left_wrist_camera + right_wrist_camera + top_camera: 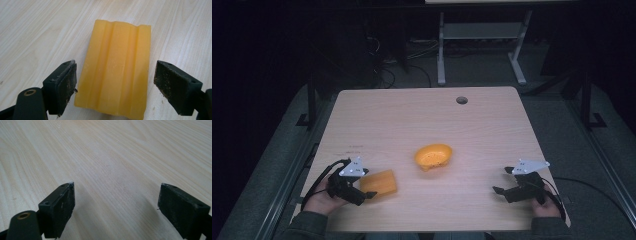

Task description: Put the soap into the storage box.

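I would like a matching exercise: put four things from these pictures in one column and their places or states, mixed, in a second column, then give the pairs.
1. yellow block
2. orange bowl
3. right gripper
4. round hole

a. near the table's far edge
b. open over bare wood
c. mid-table
d. between the left gripper's open jaws

Pairs: 1-d, 2-c, 3-b, 4-a

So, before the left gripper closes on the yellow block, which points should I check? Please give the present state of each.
1. Left gripper open: ok.
2. Yellow block between its jaws: ok.
3. Block centred: not ok, it sits nearer one jaw.
4. Block flat on the table: ok.
5. Orange bowl apart from the block: ok.
6. Right gripper open over bare wood, out of the way: ok.
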### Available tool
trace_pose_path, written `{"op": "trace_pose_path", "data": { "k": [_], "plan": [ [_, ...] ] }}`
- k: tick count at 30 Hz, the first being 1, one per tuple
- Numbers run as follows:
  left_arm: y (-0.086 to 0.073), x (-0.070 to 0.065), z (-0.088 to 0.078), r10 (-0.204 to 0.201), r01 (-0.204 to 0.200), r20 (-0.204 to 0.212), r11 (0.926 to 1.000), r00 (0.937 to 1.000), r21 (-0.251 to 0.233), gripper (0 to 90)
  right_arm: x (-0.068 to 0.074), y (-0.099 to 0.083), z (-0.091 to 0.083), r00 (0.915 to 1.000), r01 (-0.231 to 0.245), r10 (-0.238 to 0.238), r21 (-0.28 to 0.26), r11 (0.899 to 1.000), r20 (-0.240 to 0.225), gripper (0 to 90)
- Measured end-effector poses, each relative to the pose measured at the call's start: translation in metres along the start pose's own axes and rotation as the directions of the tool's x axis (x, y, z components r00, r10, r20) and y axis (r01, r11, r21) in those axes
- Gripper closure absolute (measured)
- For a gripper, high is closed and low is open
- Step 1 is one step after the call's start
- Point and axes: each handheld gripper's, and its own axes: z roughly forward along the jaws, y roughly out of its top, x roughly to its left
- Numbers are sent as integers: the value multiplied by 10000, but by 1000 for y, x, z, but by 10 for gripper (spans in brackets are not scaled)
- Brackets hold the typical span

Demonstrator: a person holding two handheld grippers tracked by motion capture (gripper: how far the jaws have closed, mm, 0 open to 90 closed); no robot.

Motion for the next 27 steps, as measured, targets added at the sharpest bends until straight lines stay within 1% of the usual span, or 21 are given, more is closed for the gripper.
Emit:
{"op": "trace_pose_path", "data": {
  "k": [3,7,13,15,16,18,19,22,27],
  "plan": [
    [3,0,3,118,-119,88,9999,9999,105,177,0,0,1,10000,-22,22,14,10000,-17,137],
    [6,1,6,164,-168,179,9996,9997,218,178,0,0,1,10000,17,-17,26,10000,-47,137],
    [8,2,11,117,-130,320,9991,9994,409,177,1,0,2,10000,16,-15,102,9999,-93,137],
    [9,3,12,204,-219,318,9986,9993,490,177,1,0,2,10000,14,-13,116,9999,-87,137],
    [9,2,13,167,-183,330,9987,9993,481,177,1,0,2,10000,18,-17,123,9999,-95,137],
    [10,2,15,225,-245,344,9980,9992,591,177,1,1,3,9999,11,-10,142,9999,-104,137],
    [11,2,16,246,-263,299,9979,9993,585,173,1,0,3,9999,14,-12,131,9999,-128,137],
    [11,3,17,282,-304,339,9975,9990,642,170,1,0,3,9999,28,-26,145,9999,-155,137],
    [12,4,24,301,-336,384,9949,9988,955,170,2,1,4,9999,34,-30,193,9998,-162,137]
  ]
}}
